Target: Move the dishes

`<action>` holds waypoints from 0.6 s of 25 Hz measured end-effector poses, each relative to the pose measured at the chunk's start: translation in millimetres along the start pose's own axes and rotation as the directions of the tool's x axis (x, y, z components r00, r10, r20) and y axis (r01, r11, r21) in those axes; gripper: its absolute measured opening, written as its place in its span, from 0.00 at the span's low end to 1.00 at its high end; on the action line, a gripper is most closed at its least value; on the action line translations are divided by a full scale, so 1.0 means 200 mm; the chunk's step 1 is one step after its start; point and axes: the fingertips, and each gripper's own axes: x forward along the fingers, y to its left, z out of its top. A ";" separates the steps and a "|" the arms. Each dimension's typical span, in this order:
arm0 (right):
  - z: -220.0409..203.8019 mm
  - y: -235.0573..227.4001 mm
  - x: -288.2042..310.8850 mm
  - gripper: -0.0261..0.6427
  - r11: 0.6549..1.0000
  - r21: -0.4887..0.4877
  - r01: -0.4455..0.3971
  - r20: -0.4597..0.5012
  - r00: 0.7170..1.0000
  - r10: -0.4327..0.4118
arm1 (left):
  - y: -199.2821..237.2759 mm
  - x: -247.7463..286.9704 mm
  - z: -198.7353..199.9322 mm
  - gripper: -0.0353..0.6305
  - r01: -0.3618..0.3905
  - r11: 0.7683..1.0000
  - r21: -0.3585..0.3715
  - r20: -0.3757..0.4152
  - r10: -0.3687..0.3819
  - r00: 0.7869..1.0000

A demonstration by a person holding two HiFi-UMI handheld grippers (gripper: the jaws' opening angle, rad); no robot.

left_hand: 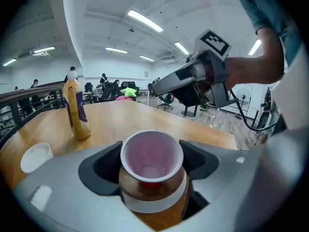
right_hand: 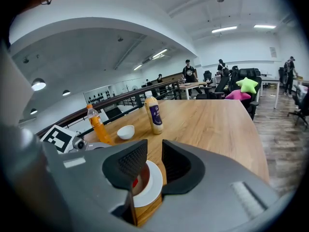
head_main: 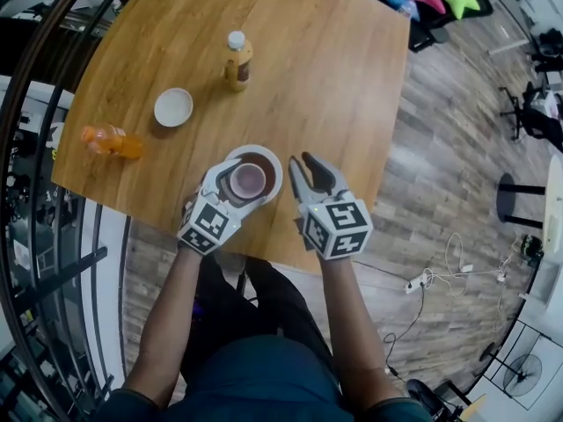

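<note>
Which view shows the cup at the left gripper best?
Left gripper view: the cup fills the centre, pink inside visible, a pad against each side. The head view shows it small, from above, on the plate. The right gripper view hides nearly all of it behind a jaw.

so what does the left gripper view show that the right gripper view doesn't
Only the left gripper view: the cup between the left tongs, plus the right tongs from outside and the person's arm.
Only the right gripper view: the orange bottle, and the right tongs' own gap, open.
Both: the plate, yellow bottle, bowl and table.
</note>
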 end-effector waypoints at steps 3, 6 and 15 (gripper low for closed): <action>0.00 0.01 0.01 0.16 1.000 0.000 0.003 0.001 1.000 -0.003 | 0.04 -0.05 0.05 0.59 -0.008 1.000 0.005 0.018 0.008 1.000; 0.01 0.03 0.02 0.16 1.000 0.003 0.006 0.003 1.000 -0.006 | 0.08 -0.11 0.09 0.59 -0.015 1.000 0.017 0.029 0.014 0.999; 0.06 0.11 0.04 0.16 1.000 0.009 0.021 0.011 1.000 -0.021 | 0.20 -0.30 0.22 0.59 -0.029 0.998 0.052 0.060 0.026 0.998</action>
